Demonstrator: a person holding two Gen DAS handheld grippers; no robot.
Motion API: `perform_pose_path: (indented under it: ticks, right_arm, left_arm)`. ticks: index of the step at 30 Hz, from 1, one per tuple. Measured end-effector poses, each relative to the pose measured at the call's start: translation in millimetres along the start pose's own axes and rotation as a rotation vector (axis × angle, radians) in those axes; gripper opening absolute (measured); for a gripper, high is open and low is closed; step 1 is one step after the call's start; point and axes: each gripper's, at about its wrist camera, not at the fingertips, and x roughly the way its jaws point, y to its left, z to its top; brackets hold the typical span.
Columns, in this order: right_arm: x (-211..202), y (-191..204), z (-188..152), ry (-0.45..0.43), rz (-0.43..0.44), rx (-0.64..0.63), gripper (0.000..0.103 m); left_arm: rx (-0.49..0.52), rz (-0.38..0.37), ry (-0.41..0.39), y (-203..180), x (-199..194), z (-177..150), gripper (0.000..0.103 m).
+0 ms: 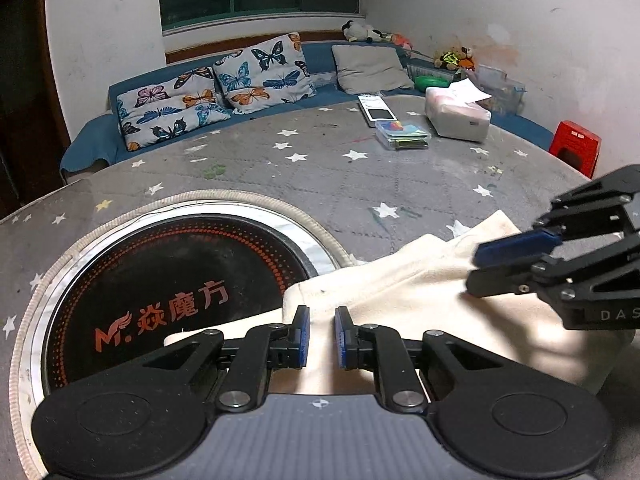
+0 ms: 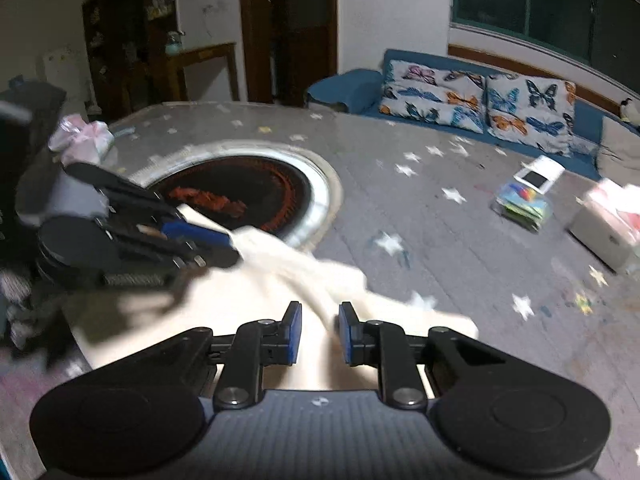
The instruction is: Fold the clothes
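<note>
- A cream garment (image 1: 400, 300) is seen spread over the near part of a round table covered in a grey star-print cloth (image 1: 320, 184), its left edge just reaching the rim of the black induction plate (image 1: 160, 280) set into the table's middle.
- The left gripper (image 1: 321, 334) is held low over the garment's folded near edge; its blue pads are drawn in narrow, with a ridge of cream fabric gathered between them. In the right wrist view the same gripper (image 2: 236, 246) is seen from the side, clamped on a corner of the cloth beside the plate.
- The right gripper (image 2: 319, 334) is kept equally narrow, a twisted strand of the garment (image 2: 304, 276) being pinched between its pads; this view is blurred. From the left wrist view it (image 1: 476, 270) comes in from the right edge, jaws nearly together over the fabric's far side.
- The fabric is stretched between the two grippers, partly lifted into a ridge.
- Farther back on the table, well apart from the garment, a tissue box (image 1: 458, 116), a clear plastic case (image 1: 402, 134) and a white device (image 1: 374, 110) are lying.
- Butterfly-print cushions (image 1: 216, 88) are propped on a blue sofa (image 1: 92, 144) behind the table, and a red stool (image 1: 576, 146) stands at the right.
</note>
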Motion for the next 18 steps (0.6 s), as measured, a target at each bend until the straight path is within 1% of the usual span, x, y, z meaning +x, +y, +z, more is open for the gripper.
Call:
perform_pose_path:
  ticks: [3, 7, 10, 15, 18]
  right_arm:
    - [0.9, -13.3, -7.6, 0.017, -0.026, 0.052, 0.018]
    - [-14.0, -21.0, -10.6, -0.007, -0.051, 0.071, 0.018]
    - [-25.1, -23.9, -10.4, -0.025, -0.062, 0.075, 0.018]
    - [-26.4, -19.3, 1.1, -0.050, -0.020, 0.059, 0.018]
    - [-10.0, -12.7, 8.5, -0.045, 0.005, 0.036, 0.018]
  left_arm:
    - [0.000, 0.000, 0.001, 0.3, -0.1, 0.1, 0.016]
    - [-0.006, -0.002, -0.003, 1.2, -1.0, 0.1, 0.016]
    - [-0.022, -0.009, -0.031, 1.4, -9.1, -0.8, 0.016]
    - [-0.031, -0.023, -0.079, 0.2, -36.0, -7.7, 0.016]
    - [-0.035, -0.023, -0.077, 2.6, -46.1, -17.0, 0.016]
